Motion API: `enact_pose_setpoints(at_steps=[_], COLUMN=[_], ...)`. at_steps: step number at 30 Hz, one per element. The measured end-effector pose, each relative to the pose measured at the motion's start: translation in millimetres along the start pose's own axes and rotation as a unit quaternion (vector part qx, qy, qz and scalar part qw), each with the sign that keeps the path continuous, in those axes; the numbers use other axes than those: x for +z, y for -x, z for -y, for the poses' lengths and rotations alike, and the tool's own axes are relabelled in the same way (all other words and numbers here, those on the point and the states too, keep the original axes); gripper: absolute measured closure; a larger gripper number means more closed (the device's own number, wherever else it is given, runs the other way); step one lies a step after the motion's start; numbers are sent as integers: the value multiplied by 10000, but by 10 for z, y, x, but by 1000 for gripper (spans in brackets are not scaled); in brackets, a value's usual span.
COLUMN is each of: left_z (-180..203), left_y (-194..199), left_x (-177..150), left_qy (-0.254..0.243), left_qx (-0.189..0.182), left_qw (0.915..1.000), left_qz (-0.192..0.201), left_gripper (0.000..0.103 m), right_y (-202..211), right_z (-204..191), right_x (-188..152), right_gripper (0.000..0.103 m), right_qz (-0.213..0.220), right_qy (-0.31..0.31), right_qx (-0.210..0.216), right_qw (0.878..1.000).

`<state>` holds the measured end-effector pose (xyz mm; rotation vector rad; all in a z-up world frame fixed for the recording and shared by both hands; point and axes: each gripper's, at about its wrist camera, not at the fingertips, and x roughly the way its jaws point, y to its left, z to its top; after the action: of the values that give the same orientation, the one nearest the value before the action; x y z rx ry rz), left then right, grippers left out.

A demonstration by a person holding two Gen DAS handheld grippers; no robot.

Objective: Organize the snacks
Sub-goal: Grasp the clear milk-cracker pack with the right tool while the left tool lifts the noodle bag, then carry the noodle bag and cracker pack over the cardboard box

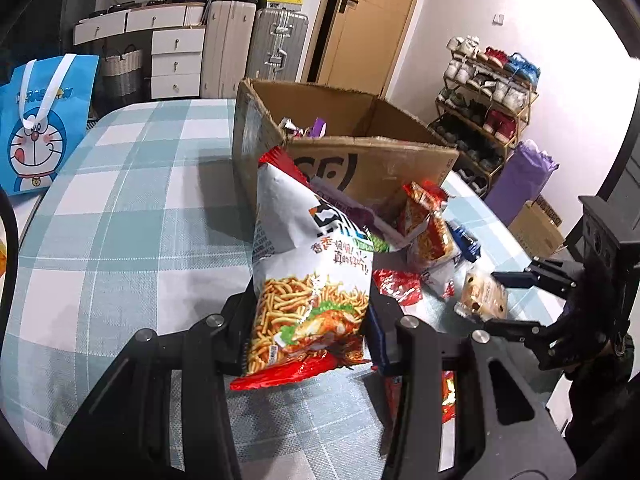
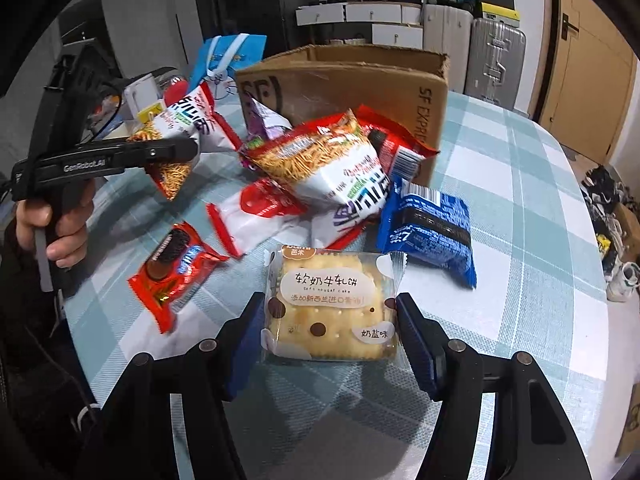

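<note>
Blue cartoon gift bag (image 1: 38, 128), left edge. White drawer unit (image 1: 176, 62), upper left; silver suitcase (image 1: 278, 44) beside it. Wooden door (image 1: 372, 20), top centre. Shoe rack (image 1: 486, 96), right. Purple bag (image 1: 516, 178), below the rack.

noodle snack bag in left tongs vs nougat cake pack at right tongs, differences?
The noodle snack bag is tall, opaque white-and-red, lifted upright; the nougat cake pack is small, square, clear-wrapped, seemingly flat on the table. The left tongs are clamped on the bag; the right tongs only flank the pack, contact unclear. Both are sealed snacks.
</note>
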<state>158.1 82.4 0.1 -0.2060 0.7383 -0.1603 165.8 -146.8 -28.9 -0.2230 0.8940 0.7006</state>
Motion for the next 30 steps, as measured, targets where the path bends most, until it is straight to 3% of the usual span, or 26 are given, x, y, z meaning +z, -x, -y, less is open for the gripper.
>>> enact_pose_setpoints(at_steps=[11, 23, 30], left_z=[48, 186, 279], left_y=[226, 399, 445], left_x=[66, 95, 143], left_qy=[-39, -80, -196], left_qx=[-79, -96, -77], left_qw=[9997, 9991, 9986], left_qz=[244, 417, 490], left_gripper=[62, 62, 62], right_y=[260, 503, 616], right_z=[-171, -74, 1], right_x=[80, 203, 249], right_gripper=[38, 38, 38], right_qz=[546, 1187, 1495], right_qy=[100, -222, -464], right_qx=[639, 716, 523], right_qw=[9964, 9901, 9863])
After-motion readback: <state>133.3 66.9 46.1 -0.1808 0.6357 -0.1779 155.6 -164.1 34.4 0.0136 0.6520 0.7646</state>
